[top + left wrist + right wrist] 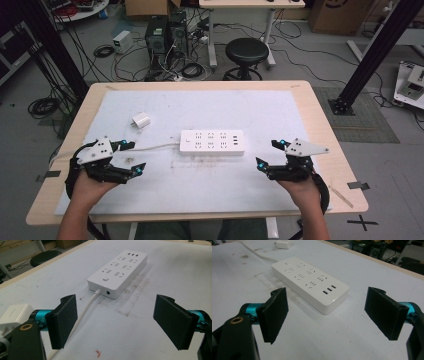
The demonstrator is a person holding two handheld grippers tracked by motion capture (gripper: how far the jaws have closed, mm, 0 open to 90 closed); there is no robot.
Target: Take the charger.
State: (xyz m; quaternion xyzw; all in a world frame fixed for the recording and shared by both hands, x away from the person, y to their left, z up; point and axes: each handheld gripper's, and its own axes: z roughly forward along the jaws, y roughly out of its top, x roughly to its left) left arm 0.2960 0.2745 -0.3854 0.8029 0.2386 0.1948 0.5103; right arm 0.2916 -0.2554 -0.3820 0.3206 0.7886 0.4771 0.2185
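Observation:
A white power strip (212, 142) (119, 273) (310, 282) lies flat at the middle of the white mat, its white cable (156, 147) (85, 311) running off to the left. A small white plug adapter (141, 121) (283, 244) (13, 314) sits on the mat, left of and behind the strip. My left gripper (131, 157) (117, 322) rests left of the strip, open, with nothing between its pads. My right gripper (269, 153) (328, 316) rests right of the strip, open and empty. Both point inward at the strip.
The white mat (260, 107) covers a wooden table (323, 135). Brown stains (130, 300) mark the mat in front of the strip. Beyond the far edge stand a black stool (246, 54), computer cases (165, 37) and floor cables.

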